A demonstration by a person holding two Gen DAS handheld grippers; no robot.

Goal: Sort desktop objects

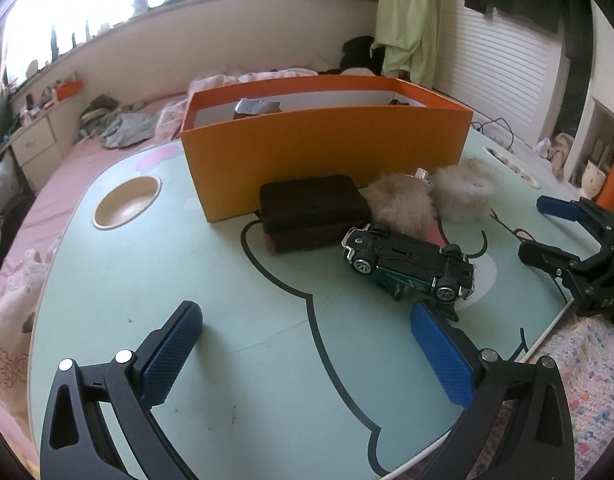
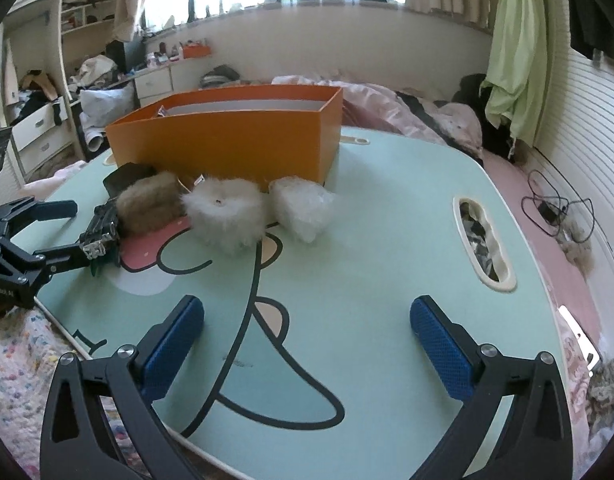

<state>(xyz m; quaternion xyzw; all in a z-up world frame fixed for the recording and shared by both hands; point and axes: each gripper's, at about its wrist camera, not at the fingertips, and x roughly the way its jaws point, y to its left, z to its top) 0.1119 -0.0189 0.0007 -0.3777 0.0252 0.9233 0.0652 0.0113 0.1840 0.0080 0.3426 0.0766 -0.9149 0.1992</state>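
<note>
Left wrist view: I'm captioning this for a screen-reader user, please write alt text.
An open left gripper hovers over a mint-green table near a toy car lying on its side, with a dark case, fluffy pom-poms and an orange box beyond.

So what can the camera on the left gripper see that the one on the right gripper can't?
Only the left wrist view shows the round cup recess in the tabletop, the whole black case and the underside of the toy car lying on its side.

Only the right wrist view shows a third, white fluffy piece and the oval slot in the table.

Both show the orange box, the brown fluffy piece, the pale fluffy piece, and both open, empty grippers: left gripper, right gripper.
</note>
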